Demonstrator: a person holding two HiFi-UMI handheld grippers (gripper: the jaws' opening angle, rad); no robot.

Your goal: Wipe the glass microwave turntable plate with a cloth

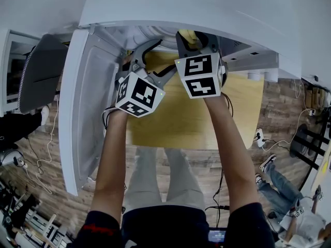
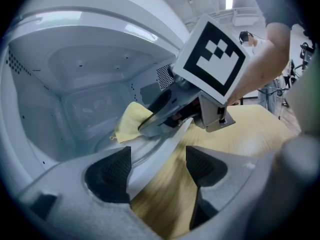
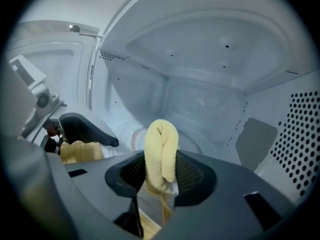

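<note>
**Glass turntable plate [image 3: 131, 136] lies on the microwave floor, both grippers reaching in**

Nearest the camera in the head view, the person's two bare forearms stretch forward over a pale wooden table [image 1: 170, 123]. Each ends in a marker cube.

The left gripper [image 2: 157, 164] has its jaws set well apart and nothing is clamped between them. Its own view shows only the white front sill of the microwave [image 2: 75, 59] and a strip of the table in the gap. The dark left pad sits close to the plate's curved front rim. Whether it touches the rim cannot be told.

The right gripper [image 3: 161, 174] is just beside it, slightly further in. Its jaws are pinched together on a yellow cloth [image 3: 161, 149]. The cloth stands up between the pads as a folded loop, with a thin tail hanging below them. In the left gripper view the same cloth pokes out past the right gripper's tips, low over the plate. Contact between cloth and glass is not clear from any view.

Beyond the jaws, the plate shows as a faint clear disc in the middle of the cavity floor. Behind it rise the white back wall and ceiling, dotted with small holes. A perforated panel and a grey patch are on the right wall.

The microwave door [image 1: 77, 102] hangs open to the left, beside the left forearm.
</note>
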